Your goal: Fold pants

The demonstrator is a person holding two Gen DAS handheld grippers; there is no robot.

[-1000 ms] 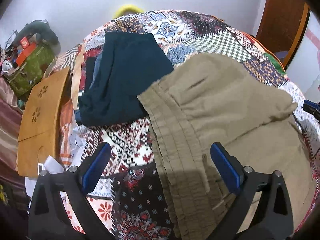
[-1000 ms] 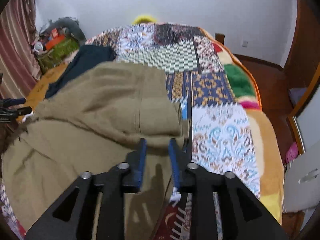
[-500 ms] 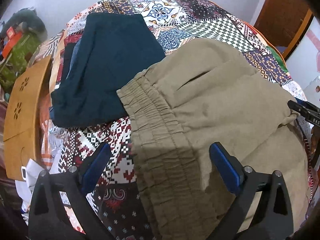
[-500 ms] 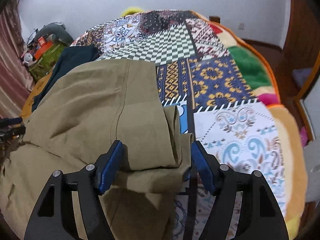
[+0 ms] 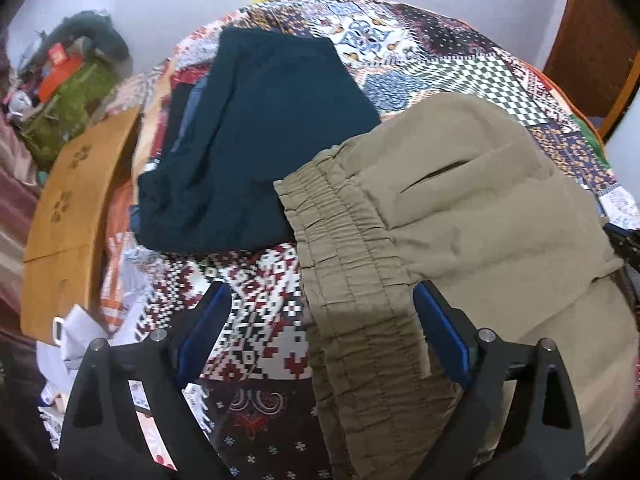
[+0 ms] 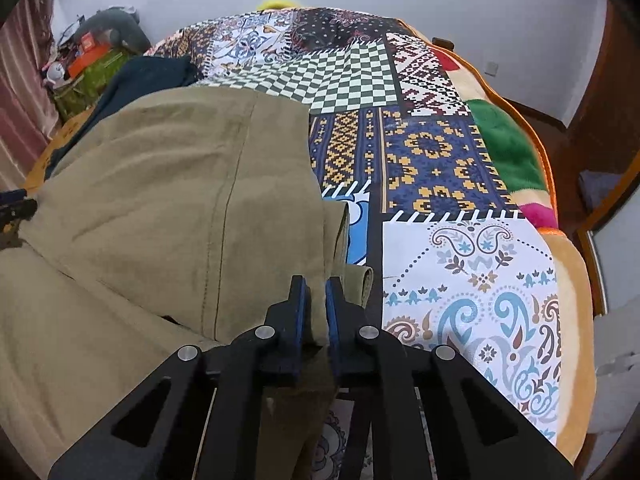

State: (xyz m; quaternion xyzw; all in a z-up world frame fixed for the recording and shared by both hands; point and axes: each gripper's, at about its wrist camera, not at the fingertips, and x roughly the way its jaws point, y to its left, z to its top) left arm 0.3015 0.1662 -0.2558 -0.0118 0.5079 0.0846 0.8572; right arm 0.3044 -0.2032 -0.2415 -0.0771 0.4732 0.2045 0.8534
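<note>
Olive-khaki pants (image 5: 472,216) lie partly folded on a patchwork bedspread (image 5: 256,300). Their elastic waistband (image 5: 352,280) runs toward the left wrist camera. My left gripper (image 5: 320,320) is open, its jaws wide on either side of the waistband's near end, not gripping it. In the right wrist view the same pants (image 6: 168,200) fill the left half. My right gripper (image 6: 316,300) is shut on the pants' folded near edge, a strip of cloth pinched between its blue pads.
A folded dark teal garment (image 5: 260,140) lies beyond the waistband, also visible in the right wrist view (image 6: 148,76). A wooden board (image 5: 72,208) and loose white papers (image 5: 80,340) sit at the bed's left edge. Cluttered bags (image 6: 92,64) stand by the wall. Bare quilt (image 6: 460,240) spreads right.
My right gripper, open half a second ago around the folded edge, has closed on it. The left gripper stayed open and drew back slightly over the waistband.
</note>
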